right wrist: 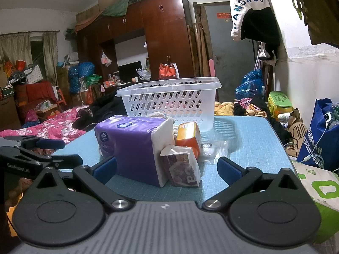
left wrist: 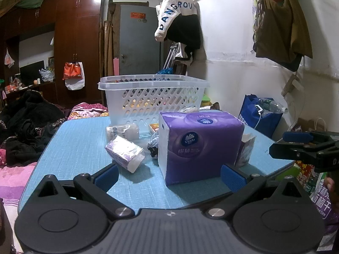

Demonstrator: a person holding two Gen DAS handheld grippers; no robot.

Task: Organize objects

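Hovering low over the blue table [left wrist: 80, 139], the left gripper [left wrist: 169, 177] was spread wide and empty, and so was the right gripper [right wrist: 167, 169]. Between them stood the purple tissue pack [left wrist: 199, 144], fronting the white basket [left wrist: 152, 97]. Only the right view caught the orange box [right wrist: 188, 135]; only the left, the small wrapped tissue packet [left wrist: 125, 152].
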